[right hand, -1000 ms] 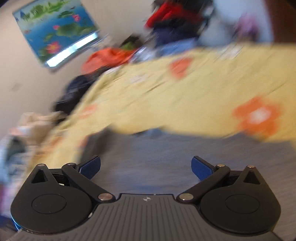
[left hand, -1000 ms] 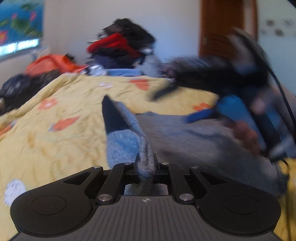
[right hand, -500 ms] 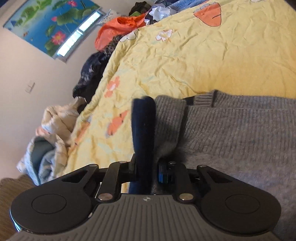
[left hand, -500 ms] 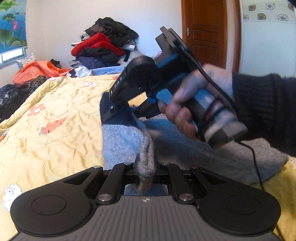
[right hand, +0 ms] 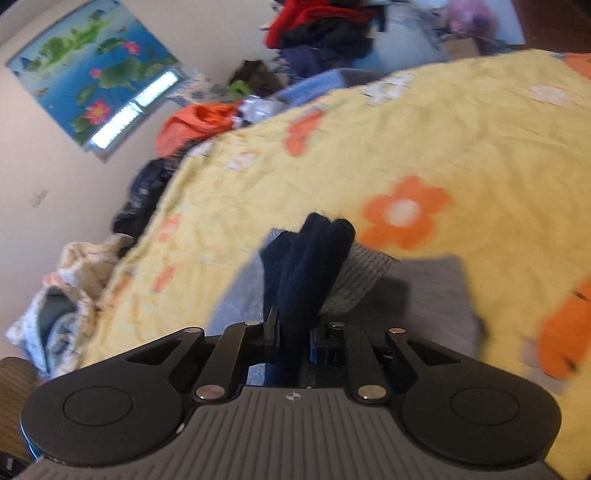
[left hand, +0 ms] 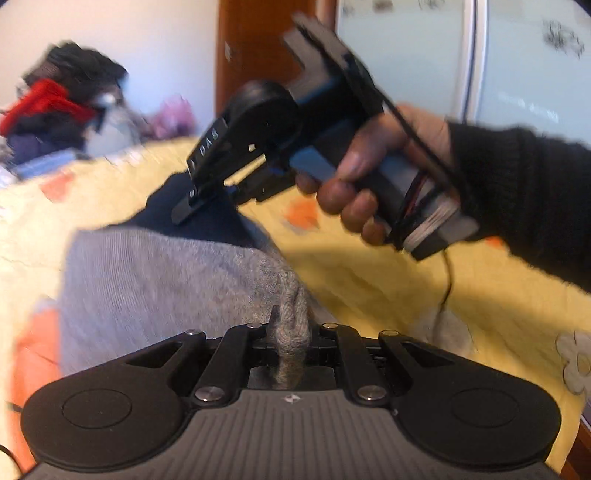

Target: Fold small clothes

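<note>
A grey knit sweater (left hand: 147, 273) with a dark navy part (left hand: 207, 221) is lifted off the yellow flowered bedspread (left hand: 388, 288). My left gripper (left hand: 290, 332) is shut on a bunched grey edge of the sweater. My right gripper (right hand: 291, 332) is shut on the navy part (right hand: 306, 266), which sticks up between its fingers; grey knit (right hand: 424, 295) hangs below it. In the left wrist view the right gripper (left hand: 195, 206) and the hand holding it hover above the sweater's far end.
A pile of red and dark clothes (right hand: 325, 26) sits at the far side of the bed (right hand: 443, 140). More clothes (right hand: 192, 122) and a bundle (right hand: 62, 288) lie along the left. A wooden door (left hand: 258, 48) stands behind.
Both grippers have lifted and swung the sweater, still gripped. The right gripper went from open a second ago to shut on the navy part. The sweater no longer lies flat.
</note>
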Demonstrator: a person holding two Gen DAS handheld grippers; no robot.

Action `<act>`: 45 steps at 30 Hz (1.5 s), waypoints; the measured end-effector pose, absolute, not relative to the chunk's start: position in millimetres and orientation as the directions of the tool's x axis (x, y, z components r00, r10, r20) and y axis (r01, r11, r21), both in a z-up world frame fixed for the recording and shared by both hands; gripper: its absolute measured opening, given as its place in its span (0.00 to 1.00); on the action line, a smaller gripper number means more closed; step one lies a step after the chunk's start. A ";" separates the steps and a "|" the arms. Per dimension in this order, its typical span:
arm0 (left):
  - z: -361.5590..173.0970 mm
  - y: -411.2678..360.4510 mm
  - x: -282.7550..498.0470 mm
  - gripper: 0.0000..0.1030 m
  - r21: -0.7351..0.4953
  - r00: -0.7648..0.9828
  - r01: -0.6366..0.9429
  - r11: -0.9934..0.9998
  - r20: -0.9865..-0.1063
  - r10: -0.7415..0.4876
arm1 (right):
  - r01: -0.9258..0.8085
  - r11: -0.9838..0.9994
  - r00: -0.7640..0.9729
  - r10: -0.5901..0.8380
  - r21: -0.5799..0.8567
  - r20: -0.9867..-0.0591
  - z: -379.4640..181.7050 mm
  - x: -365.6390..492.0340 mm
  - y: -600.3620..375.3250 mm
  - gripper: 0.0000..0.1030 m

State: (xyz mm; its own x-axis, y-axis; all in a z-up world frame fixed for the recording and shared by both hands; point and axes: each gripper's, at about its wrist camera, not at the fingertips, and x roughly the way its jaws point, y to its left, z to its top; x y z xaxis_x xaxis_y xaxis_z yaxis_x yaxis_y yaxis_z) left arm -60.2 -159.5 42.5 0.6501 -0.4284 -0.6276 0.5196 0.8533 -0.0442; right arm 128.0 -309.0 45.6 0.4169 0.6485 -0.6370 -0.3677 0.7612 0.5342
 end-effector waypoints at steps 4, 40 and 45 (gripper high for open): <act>17.2 -171.3 -54.6 0.08 -0.003 0.632 0.527 0.850 -0.667 -0.395 | -0.318 0.769 0.438 0.638 0.554 -0.634 14.3 118.1 -321.5 0.17; 13.6 0.4 62.1 1.00 -0.643 0.574 0.050 0.764 -0.608 -0.549 | -0.210 0.775 0.625 0.575 0.596 -0.528 33.2 98.9 -359.4 0.93; 5.1 5.2 89.1 0.99 -0.696 0.545 0.004 0.718 -0.601 -0.585 | -0.128 0.774 0.568 0.570 0.621 -0.594 7.7 115.9 -357.0 0.89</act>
State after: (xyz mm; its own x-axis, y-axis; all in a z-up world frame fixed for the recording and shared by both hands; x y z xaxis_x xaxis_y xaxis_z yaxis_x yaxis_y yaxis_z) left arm 89.1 5.2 5.1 0.5446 -0.5851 -0.6009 0.0044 0.7184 -0.6956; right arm 115.9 -357.0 7.7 0.5677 0.5704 -0.5936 -0.1281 0.7735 0.6207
